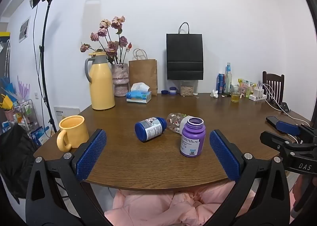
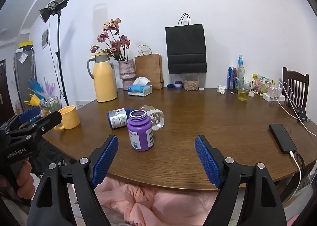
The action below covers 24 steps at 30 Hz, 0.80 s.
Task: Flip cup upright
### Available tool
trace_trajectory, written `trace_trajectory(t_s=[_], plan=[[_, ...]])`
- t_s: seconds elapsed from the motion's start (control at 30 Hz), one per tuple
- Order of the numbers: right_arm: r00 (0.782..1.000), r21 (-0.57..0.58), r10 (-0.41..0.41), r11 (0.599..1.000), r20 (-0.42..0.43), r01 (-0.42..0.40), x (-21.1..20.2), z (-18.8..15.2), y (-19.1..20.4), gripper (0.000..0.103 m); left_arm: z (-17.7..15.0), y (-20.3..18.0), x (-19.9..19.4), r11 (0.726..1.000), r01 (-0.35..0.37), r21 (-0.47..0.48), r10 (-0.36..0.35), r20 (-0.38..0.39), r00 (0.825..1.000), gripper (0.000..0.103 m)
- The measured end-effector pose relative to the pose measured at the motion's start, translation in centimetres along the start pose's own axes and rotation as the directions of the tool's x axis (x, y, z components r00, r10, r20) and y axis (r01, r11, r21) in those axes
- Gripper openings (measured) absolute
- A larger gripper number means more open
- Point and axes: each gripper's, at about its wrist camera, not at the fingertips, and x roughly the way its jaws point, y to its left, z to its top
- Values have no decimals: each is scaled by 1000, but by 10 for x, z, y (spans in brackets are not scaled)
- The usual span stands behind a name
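Note:
A clear patterned glass cup (image 1: pixel 175 122) lies on its side on the brown table (image 1: pixel 138 158), behind an upright open purple bottle (image 1: pixel 192 139) and beside a blue bottle (image 1: pixel 150 129) that lies on its side. In the right wrist view the cup (image 2: pixel 155 117) lies behind the purple bottle (image 2: pixel 140 130) and right of the blue bottle (image 2: pixel 118 118). My left gripper (image 1: pixel 157 153) is open and empty near the table's front edge. My right gripper (image 2: pixel 156 159) is open and empty, also near the front edge.
A yellow mug (image 1: pixel 72 135) stands upright at the table's left edge. A yellow thermos (image 1: pixel 101 83), vase, tissue box (image 1: pixel 138 96), paper bags and bottles line the back. A phone (image 2: pixel 282 140) on a cable lies at the right. Pink fabric (image 1: pixel 178 206) lies below the front edge.

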Motion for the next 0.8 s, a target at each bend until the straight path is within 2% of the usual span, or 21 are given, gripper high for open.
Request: trace_trajectory(t_s=[0.8], plan=[[1000,11,4,1000,1,-4,0,0,0,84,0,0,-1,1000,-3,5,3,-6,1000,103]])
